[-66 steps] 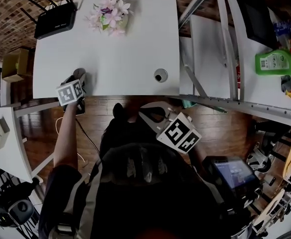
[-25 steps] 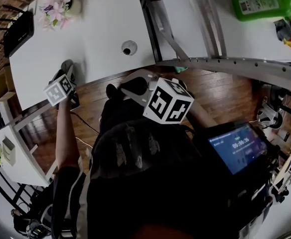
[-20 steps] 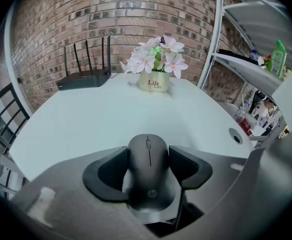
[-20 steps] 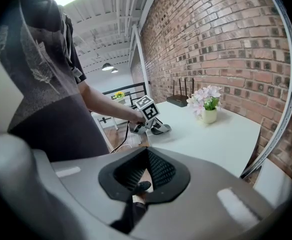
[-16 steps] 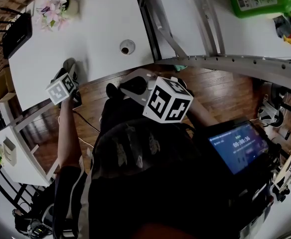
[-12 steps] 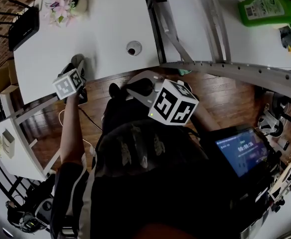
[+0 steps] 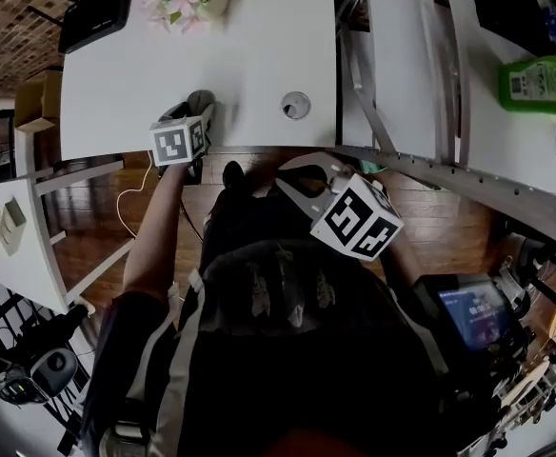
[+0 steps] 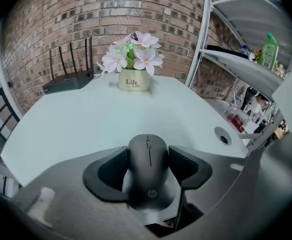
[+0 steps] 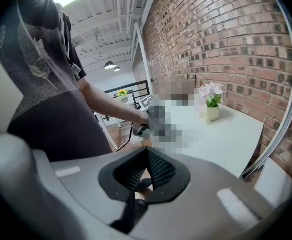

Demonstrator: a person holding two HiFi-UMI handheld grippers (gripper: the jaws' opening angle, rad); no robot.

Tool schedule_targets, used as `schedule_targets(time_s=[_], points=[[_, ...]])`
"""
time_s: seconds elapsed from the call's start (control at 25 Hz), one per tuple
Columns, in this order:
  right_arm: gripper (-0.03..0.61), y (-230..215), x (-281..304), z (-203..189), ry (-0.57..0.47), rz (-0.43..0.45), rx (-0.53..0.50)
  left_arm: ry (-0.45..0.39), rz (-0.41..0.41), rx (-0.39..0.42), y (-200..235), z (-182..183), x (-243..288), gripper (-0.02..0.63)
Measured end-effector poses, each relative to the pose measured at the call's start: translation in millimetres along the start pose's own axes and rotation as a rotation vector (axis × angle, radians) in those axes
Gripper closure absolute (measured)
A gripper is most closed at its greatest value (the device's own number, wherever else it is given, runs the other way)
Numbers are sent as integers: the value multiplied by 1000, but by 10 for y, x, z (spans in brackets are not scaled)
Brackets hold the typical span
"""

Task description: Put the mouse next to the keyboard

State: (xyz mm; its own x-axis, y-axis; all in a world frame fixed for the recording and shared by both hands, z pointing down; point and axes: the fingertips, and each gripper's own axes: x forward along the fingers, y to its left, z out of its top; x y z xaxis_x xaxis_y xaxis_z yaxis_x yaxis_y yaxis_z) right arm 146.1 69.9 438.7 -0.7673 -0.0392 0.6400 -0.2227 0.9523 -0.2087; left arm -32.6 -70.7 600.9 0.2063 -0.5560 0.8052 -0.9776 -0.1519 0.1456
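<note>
A black mouse [image 8: 148, 166] sits between the two dark pads of my left gripper [image 8: 148, 159], which is shut on it. It points across the white table [image 8: 86, 124], just over the near edge. I cannot tell whether it touches the top. In the head view the left gripper [image 7: 194, 114] is at the table's front edge, left of the cable hole [image 7: 295, 106]. My right gripper [image 9: 146, 155] is shut on nothing, held low off the table in front of the person's body [image 7: 307, 174]. No keyboard shows in any view.
A pot of pink flowers [image 8: 134, 59] and a black router [image 8: 68, 81] stand at the table's far side by the brick wall. A metal shelf frame [image 7: 430, 84] rises to the right, with a green bottle [image 7: 543, 86] on it. A cable hangs below the front edge.
The head camera has swung about. My left gripper with the mouse has shifted a little right along the table's front edge, toward the cable hole. The right gripper stays low.
</note>
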Motion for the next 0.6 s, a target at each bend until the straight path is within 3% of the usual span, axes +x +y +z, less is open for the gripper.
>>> schedule_targets(time_s=[0.4, 0.6], points=[[572, 134, 126, -59, 72, 19, -13, 6, -72, 71, -279, -8, 32, 351], [572, 162, 250, 12, 136, -18, -25, -27, -239, 78, -537, -61, 117, 348]])
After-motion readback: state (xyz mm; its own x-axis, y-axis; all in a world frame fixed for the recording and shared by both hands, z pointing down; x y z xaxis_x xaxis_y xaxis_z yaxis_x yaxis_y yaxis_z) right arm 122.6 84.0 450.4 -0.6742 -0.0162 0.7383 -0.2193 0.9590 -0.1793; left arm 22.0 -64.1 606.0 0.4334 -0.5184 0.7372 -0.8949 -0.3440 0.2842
